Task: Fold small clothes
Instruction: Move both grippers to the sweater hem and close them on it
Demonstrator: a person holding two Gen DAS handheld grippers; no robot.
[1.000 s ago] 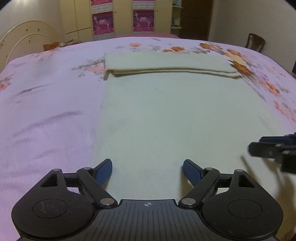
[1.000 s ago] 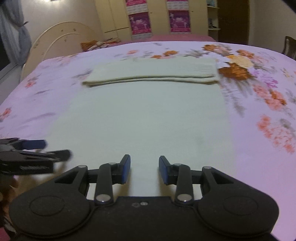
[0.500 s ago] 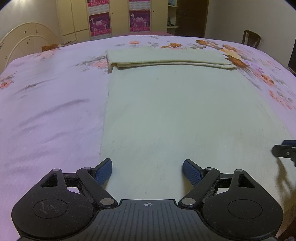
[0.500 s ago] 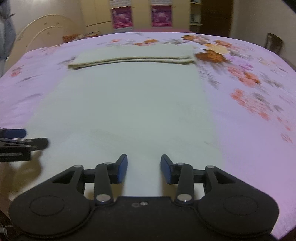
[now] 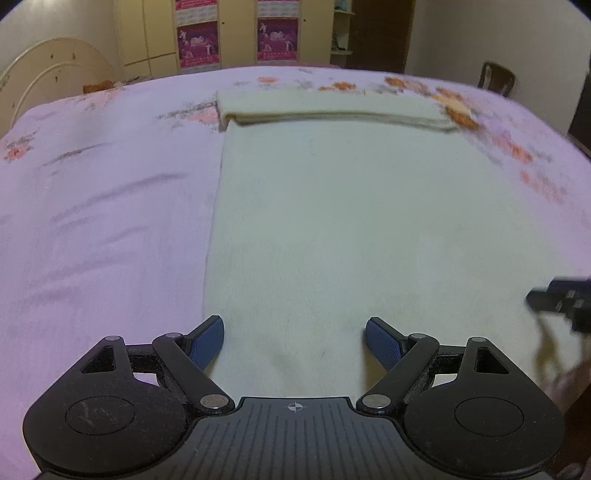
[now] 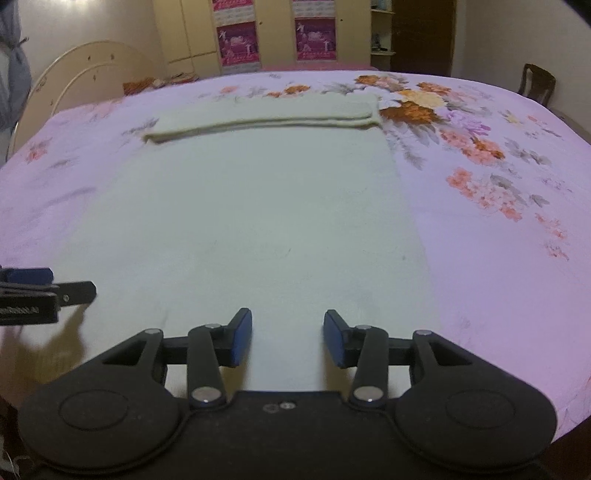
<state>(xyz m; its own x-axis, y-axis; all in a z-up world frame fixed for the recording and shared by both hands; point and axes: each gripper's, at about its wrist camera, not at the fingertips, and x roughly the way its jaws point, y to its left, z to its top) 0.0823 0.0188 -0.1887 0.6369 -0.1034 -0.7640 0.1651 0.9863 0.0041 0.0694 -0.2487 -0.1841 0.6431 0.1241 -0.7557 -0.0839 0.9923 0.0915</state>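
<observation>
A pale cream cloth (image 5: 351,221) lies flat on the bed, its far end folded back into a thick band (image 5: 332,109). It also shows in the right wrist view (image 6: 258,221), with the folded band (image 6: 266,116) at the far end. My left gripper (image 5: 294,343) is open and empty, over the cloth's near left part. My right gripper (image 6: 288,341) is open and empty, over the cloth's near right part. Each gripper shows at the edge of the other's view, the right one (image 5: 561,301) and the left one (image 6: 37,291).
The bed has a lilac sheet with orange flowers (image 6: 480,147). A cream headboard (image 5: 48,77) stands at the far left. Yellow cupboards with pink posters (image 5: 236,33) line the back wall. A wooden chair (image 6: 537,83) stands at the far right.
Both grippers have drawn back toward the near end of the cloth and tilted a little. The right gripper's fingers have opened wider. The cloth has not moved.
</observation>
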